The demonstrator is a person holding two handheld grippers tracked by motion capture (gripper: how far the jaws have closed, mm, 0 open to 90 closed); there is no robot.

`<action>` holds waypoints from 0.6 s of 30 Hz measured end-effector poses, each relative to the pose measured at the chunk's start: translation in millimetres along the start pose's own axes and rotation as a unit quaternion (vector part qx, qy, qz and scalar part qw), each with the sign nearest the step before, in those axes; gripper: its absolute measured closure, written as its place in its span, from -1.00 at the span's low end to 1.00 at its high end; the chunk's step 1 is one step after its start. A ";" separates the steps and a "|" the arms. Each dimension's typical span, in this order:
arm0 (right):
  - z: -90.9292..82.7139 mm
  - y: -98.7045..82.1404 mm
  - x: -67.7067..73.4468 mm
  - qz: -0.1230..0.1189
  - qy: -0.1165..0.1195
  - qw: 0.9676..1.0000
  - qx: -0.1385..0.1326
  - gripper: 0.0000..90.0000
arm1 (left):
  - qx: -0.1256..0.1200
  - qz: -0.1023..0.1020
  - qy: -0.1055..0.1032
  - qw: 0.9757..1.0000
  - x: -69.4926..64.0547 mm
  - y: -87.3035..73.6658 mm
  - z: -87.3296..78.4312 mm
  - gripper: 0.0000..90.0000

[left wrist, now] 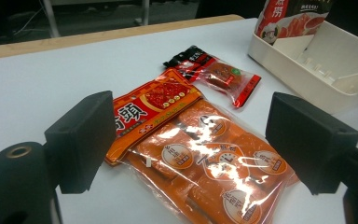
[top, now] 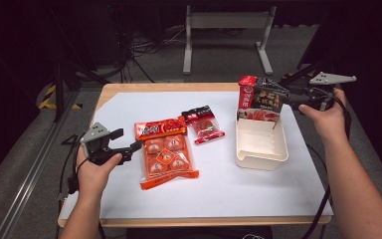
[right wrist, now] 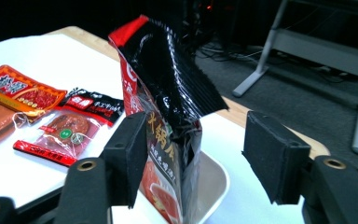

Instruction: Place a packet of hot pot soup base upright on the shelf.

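black-red pouch [top: 260,98] upright in tray [top: 261,149]; long axis vertical

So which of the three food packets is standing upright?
The black-and-red pouch stands in the white tray; the orange packet and small red packet lie flat.

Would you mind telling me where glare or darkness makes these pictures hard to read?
In the left gripper view, white glare washes over the large orange snack pack, hiding part of its print; in the right gripper view, the black pouch shows glossy streaks against a dim background; in the high view, the white table cover is evenly lit, while the floor beyond falls into shadow.
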State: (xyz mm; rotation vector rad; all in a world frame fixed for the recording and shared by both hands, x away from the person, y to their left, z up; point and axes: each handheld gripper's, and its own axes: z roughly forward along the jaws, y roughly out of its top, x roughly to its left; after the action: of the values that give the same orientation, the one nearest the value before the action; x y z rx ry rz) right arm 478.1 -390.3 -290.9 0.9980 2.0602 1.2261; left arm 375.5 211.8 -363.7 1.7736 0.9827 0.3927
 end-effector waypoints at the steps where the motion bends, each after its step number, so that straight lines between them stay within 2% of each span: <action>1: 0.0 0.0 0.0 0.000 0.000 1.000 0.000 -0.13 | 0.000 0.000 0.000 1.000 0.0 0.0 0.0 -0.62; 4: -18.2 -1.6 8.1 0.007 -0.012 1.000 -0.007 -0.14 | 0.000 -0.001 -0.002 1.000 1.3 0.5 1.5 -0.63; 6: -21.1 -2.1 10.1 0.006 -0.012 1.000 -0.008 -0.14 | -0.002 0.001 0.000 1.000 2.1 1.0 1.9 -0.63; 8: -28.4 -3.1 18.0 0.006 -0.012 1.000 -0.011 -0.16 | 0.001 -0.002 0.000 1.000 2.9 1.6 2.1 -0.63; 9: -35.3 -4.7 26.7 0.007 -0.004 1.000 -0.016 -0.16 | 0.001 -0.003 0.002 1.000 4.4 1.8 3.1 -0.64; 10: -35.3 -4.7 26.7 0.007 -0.004 1.000 -0.016 -0.16 | 0.001 -0.003 0.002 1.000 4.4 1.8 3.1 -0.65; 16: -50.6 -9.4 53.5 0.010 0.034 0.999 -0.029 -0.16 | 0.005 -0.007 -0.001 1.000 10.3 3.2 7.4 -0.67; 17: -50.6 -9.4 53.5 0.010 0.034 0.999 -0.029 -0.16 | 0.005 -0.007 -0.001 1.000 10.3 3.2 7.4 -0.68; 18: -52.1 -10.2 59.2 0.007 0.038 0.999 -0.029 -0.16 | 0.004 -0.006 0.000 1.000 11.6 3.7 7.8 -0.68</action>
State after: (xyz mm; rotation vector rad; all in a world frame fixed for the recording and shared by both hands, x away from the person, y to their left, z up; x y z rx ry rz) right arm 401.5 -371.4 -281.5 0.9533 2.0662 1.3426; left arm 389.4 215.4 -365.8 1.7741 0.9970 0.3814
